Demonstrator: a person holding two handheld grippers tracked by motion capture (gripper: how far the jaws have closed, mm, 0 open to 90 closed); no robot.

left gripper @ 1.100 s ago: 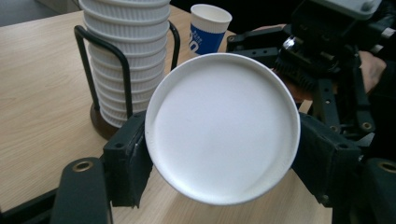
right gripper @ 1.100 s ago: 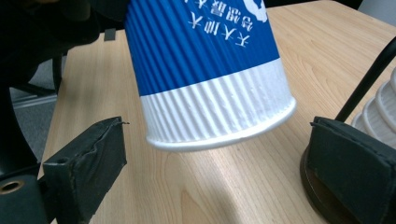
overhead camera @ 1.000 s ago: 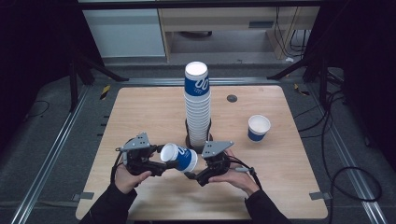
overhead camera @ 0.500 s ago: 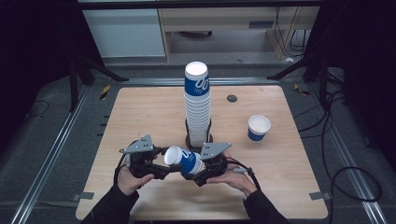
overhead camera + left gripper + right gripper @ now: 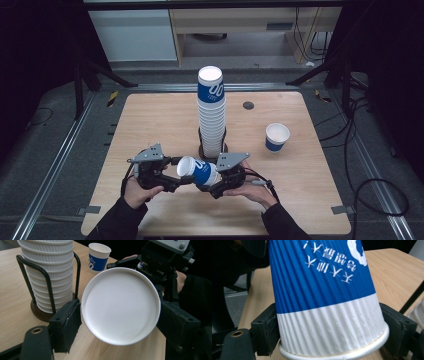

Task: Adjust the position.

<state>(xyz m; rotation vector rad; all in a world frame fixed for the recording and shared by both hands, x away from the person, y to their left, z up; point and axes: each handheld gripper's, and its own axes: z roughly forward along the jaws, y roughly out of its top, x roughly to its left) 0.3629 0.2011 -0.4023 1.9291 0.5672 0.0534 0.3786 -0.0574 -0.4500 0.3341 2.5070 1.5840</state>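
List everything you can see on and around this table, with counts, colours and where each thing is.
table: one, light wood, mid-scene
cup stack: one tall stack, white with a blue band on the top cup, table centre
holder: one, black wire on a dark round base, around the stack's foot
single cup: one, blue and white, upright, right of the stack
held cup: one, blue and white, on its side, in front of the stack
round spot: one, dark, far right of the tabletop
left tool: one, black, shut on the held cup
right tool: one, black, jaws just closed onto the held cup
hands: two, near edge
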